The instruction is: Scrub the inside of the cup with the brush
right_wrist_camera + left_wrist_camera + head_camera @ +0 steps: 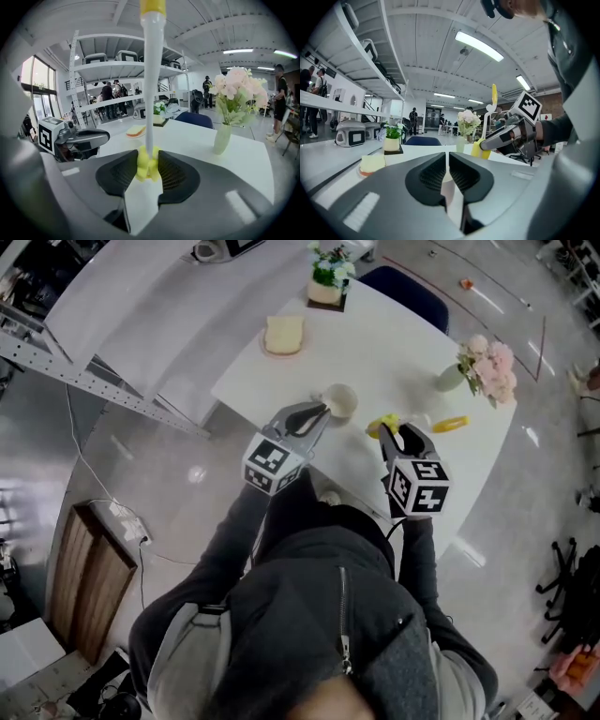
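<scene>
Our left gripper (322, 412) pinches the cup (339, 401) wall, jaws almost together, near the table (394, 343) front edge. Our right gripper (392, 432) clamps the brush (151, 93). Brush pressure may, we judge, tip the rim-held cup.

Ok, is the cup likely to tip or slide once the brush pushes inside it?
Probably not freely: the left tool seems to pinch the cup by one wall only, so it may twist in that grip. It looks small and light, so hard pushes from the brush could pivot it.
</scene>
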`<control>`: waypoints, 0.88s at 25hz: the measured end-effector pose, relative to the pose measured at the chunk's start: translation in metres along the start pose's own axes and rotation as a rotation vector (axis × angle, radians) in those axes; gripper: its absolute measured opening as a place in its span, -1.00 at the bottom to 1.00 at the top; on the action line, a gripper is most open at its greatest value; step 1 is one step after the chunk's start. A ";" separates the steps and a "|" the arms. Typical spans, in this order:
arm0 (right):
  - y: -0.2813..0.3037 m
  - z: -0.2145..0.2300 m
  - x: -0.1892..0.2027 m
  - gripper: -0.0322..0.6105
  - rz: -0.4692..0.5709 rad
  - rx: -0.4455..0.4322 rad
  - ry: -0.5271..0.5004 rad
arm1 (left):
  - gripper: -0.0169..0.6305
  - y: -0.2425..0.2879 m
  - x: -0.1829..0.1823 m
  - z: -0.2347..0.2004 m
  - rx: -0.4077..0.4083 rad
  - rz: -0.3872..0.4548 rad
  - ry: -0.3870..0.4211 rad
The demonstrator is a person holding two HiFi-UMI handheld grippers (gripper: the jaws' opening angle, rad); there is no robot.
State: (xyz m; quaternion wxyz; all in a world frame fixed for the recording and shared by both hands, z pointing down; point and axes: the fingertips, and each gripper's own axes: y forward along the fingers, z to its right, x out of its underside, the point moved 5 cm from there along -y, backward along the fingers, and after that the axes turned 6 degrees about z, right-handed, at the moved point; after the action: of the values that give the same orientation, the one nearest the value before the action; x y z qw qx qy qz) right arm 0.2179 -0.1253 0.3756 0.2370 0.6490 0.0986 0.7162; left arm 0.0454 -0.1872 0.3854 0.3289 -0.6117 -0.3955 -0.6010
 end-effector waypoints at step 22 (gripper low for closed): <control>0.003 -0.008 0.017 -0.50 -0.027 -0.019 0.001 | -0.91 -0.006 0.024 0.028 0.022 -0.063 -0.034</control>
State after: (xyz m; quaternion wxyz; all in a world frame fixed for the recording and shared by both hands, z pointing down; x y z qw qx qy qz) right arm 0.2090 -0.1187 0.3904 0.2525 0.6449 0.1008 0.7143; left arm 0.0528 -0.1583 0.4074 0.3096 -0.6054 -0.4268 -0.5962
